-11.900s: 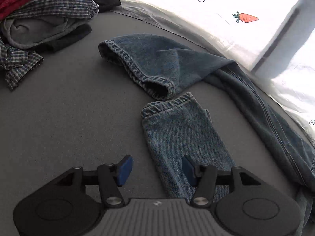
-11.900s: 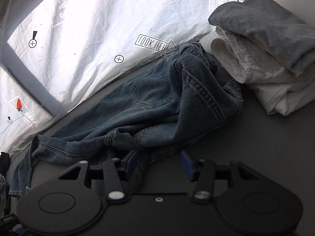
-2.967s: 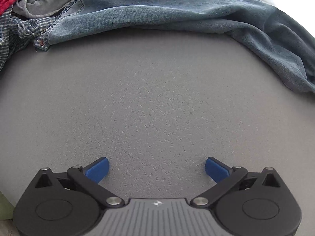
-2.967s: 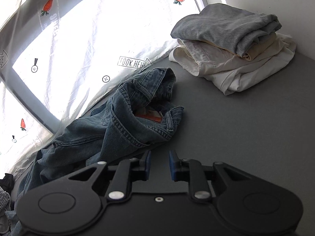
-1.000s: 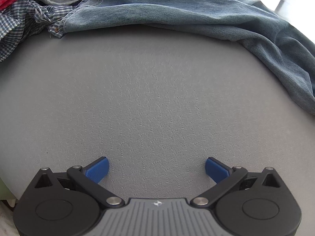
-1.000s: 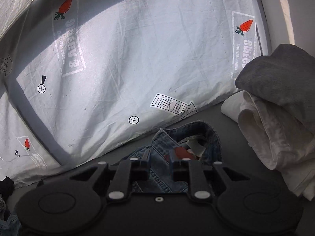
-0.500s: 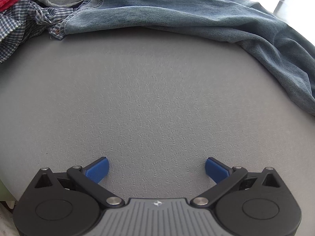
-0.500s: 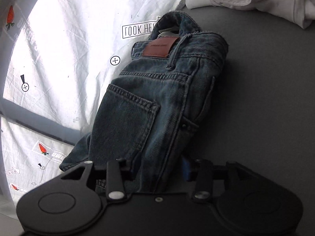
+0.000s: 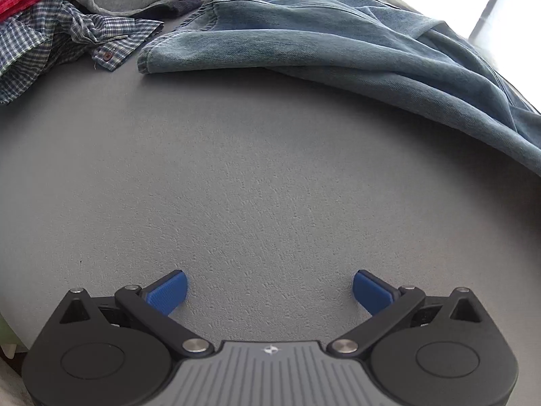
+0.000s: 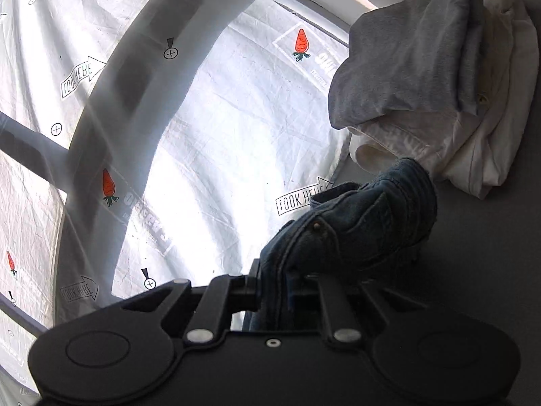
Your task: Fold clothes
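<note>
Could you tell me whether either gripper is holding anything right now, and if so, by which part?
The right gripper is shut on the jeans, pinching a bunched denim edge near a rivet. The left gripper is open, holding nothing.

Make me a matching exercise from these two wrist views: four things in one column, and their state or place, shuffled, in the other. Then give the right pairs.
Things
1. left gripper
2. right gripper
3. plaid shirt
4. grey garment

States or places
A. lies on top of the folded white clothes
B. shut on the jeans
C. open over bare grey table
D. crumpled beside the hems of the jeans legs

Pairs: 1-C, 2-B, 3-D, 4-A

The jeans bunch in the right gripper; the white clothes sit on the table.
</note>
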`<action>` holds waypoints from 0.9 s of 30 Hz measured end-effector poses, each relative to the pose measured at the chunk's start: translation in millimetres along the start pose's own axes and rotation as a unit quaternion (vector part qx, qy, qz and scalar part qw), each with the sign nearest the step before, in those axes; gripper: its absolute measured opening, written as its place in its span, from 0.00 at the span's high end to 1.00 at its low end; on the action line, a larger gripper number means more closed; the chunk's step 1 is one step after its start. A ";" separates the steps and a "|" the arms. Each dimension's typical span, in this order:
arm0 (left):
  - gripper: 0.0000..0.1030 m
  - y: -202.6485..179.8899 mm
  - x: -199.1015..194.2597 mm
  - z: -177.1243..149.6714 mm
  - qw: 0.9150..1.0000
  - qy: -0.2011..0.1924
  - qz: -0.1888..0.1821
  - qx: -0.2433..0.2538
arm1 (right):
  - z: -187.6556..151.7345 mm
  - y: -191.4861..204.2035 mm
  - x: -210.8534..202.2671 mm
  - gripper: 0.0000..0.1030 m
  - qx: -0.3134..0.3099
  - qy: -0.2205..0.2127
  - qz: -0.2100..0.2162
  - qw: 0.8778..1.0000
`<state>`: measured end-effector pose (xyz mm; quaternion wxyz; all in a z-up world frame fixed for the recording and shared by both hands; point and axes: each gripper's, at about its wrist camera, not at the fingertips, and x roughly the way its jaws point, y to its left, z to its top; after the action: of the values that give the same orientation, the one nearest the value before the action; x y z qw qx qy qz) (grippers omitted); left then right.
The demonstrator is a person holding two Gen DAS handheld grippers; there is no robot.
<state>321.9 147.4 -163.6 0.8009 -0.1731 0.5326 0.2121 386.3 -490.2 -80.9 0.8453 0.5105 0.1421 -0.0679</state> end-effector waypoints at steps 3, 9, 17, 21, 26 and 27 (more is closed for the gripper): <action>0.00 15.1 -3.3 2.5 0.997 -0.019 -0.025 -0.071 | 25.5 -8.3 -22.7 0.87 -0.046 -0.021 -0.045 0.998; 0.12 29.3 -7.1 15.1 0.989 -0.072 -0.046 -0.119 | -5.9 -70.1 -14.4 0.86 -0.029 0.047 -0.186 0.981; 0.33 35.6 -4.6 58.7 0.977 -0.116 -0.083 -0.157 | -34.1 -84.7 11.1 0.85 -0.045 0.093 -0.245 0.964; 0.33 37.1 16.1 86.8 0.978 -0.117 -0.057 -0.165 | -32.9 -85.9 14.4 0.84 -0.049 0.096 -0.250 0.962; 0.93 38.4 28.5 108.7 0.977 -0.105 -0.038 -0.184 | -32.0 -87.1 16.4 0.84 -0.050 0.097 -0.254 0.961; 0.98 37.5 28.4 112.8 0.977 -0.100 -0.038 -0.182 | -32.1 -87.4 17.3 0.84 -0.050 0.097 -0.255 0.961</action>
<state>399.9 240.4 -149.7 0.8126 -0.3144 0.3951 0.2910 374.5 -502.4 -174.0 0.8066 0.4184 0.3522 -0.2240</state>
